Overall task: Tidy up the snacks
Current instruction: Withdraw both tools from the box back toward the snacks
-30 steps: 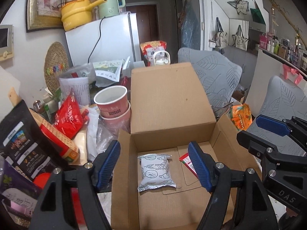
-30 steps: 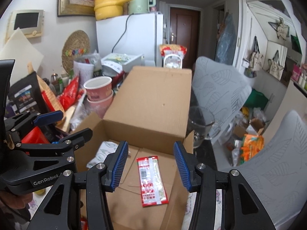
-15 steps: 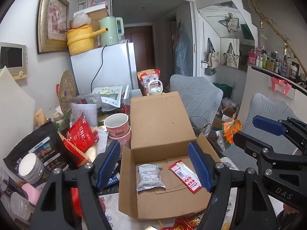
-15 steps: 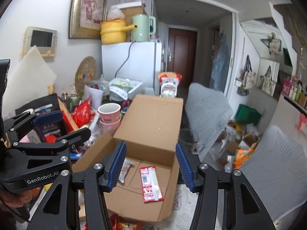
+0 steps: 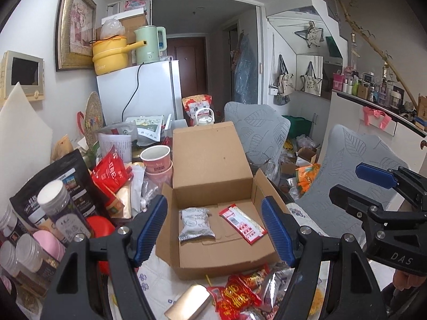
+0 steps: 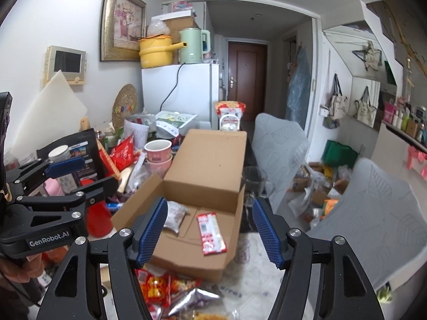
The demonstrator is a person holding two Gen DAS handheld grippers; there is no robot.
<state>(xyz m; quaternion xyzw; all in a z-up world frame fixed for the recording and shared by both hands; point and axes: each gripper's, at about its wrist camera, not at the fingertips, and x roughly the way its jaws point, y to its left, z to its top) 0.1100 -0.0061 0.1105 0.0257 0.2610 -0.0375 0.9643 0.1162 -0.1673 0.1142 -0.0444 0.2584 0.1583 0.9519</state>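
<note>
Where the two wrist views overlap, the open brown cardboard box [image 5: 213, 256] lies ahead of and below both grippers, its lid flap standing upright at the far side. To the left of the left gripper [image 5: 214, 229] stand a black printed pouch [image 5: 66, 184], a red snack bag [image 5: 110, 172] and stacked pink paper cups [image 5: 157, 160]. Its blue-padded jaws are parted about halfway, with nothing between them. Inside the box, ahead of this gripper, lies a white patterned snack packet [image 5: 194, 222]; just to its right, apart from it, lies a slim red-and-white sachet [image 5: 241, 222]. The right gripper [image 6: 209, 230] has just been opening its jaws; they stand moderately apart and grip nothing, the sachet lying below and beyond them. Nearest the cameras, under both grippers, loose red and silver wrapped snacks [image 5: 240, 293] rest on the white patterned tablecloth [image 5: 157, 280]
</note>
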